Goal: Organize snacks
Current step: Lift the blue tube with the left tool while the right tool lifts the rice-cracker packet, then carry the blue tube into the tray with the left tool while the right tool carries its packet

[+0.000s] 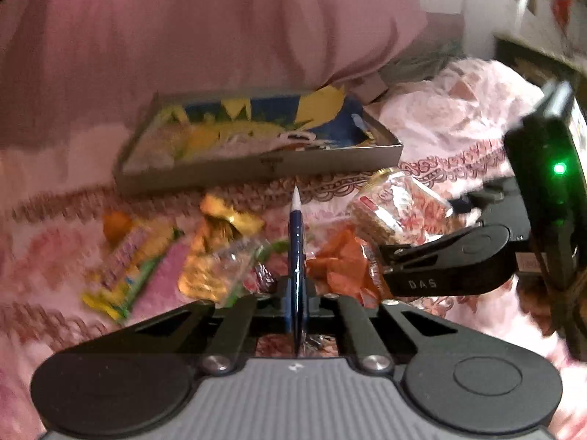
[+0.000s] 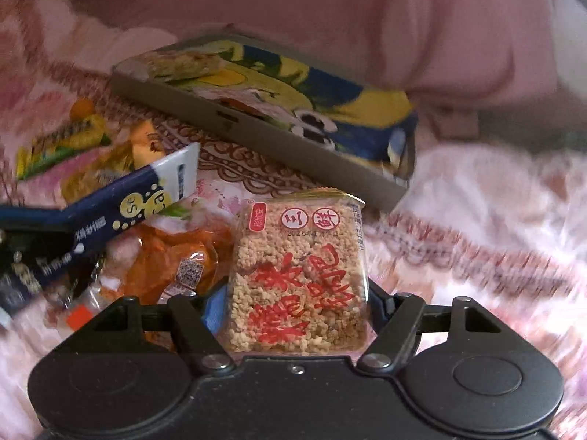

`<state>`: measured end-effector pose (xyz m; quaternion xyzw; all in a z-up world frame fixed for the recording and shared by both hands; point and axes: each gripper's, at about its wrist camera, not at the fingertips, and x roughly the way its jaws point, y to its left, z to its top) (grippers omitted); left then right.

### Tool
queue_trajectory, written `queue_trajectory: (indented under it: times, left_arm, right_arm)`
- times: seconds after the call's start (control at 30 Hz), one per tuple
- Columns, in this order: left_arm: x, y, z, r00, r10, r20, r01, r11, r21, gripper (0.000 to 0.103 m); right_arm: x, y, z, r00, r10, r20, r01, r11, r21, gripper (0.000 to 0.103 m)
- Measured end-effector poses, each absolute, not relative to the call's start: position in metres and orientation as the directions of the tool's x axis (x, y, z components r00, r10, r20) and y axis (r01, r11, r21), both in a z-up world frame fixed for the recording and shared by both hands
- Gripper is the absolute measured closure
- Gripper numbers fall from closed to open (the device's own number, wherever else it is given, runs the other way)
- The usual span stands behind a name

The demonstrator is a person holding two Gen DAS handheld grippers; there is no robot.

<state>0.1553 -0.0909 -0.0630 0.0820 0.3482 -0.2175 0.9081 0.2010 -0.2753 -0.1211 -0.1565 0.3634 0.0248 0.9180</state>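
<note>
My left gripper (image 1: 297,286) is shut on a thin navy and white snack sachet (image 1: 296,242), seen edge-on; the sachet also shows in the right wrist view (image 2: 121,205). My right gripper (image 2: 293,304) is shut on a clear-wrapped puffed-rice cake with red characters (image 2: 299,278), which also shows in the left wrist view (image 1: 396,212). An open tin box (image 1: 256,161) with a yellow and blue cartoon lining lies beyond both grippers and shows in the right wrist view (image 2: 256,135) too. Loose snacks lie on the pink bedspread: an orange packet (image 2: 172,264), a gold wrapper (image 1: 220,220), a green and yellow packet (image 1: 124,267).
A pink pillow or duvet (image 1: 220,36) rises behind the tin. The patterned pink bedspread (image 2: 477,238) stretches to the right. A small cardboard box (image 1: 370,88) sits behind the tin's right corner. The right gripper's body with a green light (image 1: 557,168) stands at the right.
</note>
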Motion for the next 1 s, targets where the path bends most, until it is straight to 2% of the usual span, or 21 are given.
queue_trajectory:
  times: [0.23,0.5,0.67,1.0]
  left_arm:
    - [0.150,-0.105,-0.068,0.660,-0.324,-0.678,0.507,0.858,0.084,0.098]
    - [0.154,-0.107,-0.075,0.622,-0.314,-0.718,0.530,0.843,0.091,0.096]
    - [0.156,-0.100,-0.068,0.610,-0.331,-0.720,0.502,0.864,0.029,0.098]
    - [0.143,-0.092,-0.037,0.684,-0.392,-0.615,0.471,0.882,-0.038,0.098]
  right_arm:
    - [0.195,-0.274,-0.115,0.764,-0.093,-0.638,-0.152,0.936,-0.318,0.030]
    - [0.181,-0.282,-0.093,0.785,-0.106,-0.610,-0.078,0.960,-0.267,0.030]
    - [0.167,-0.288,-0.078,0.812,-0.120,-0.571,-0.036,0.966,-0.255,0.030]
    - [0.151,-0.296,-0.057,0.877,-0.117,-0.466,0.001,0.971,-0.241,0.030]
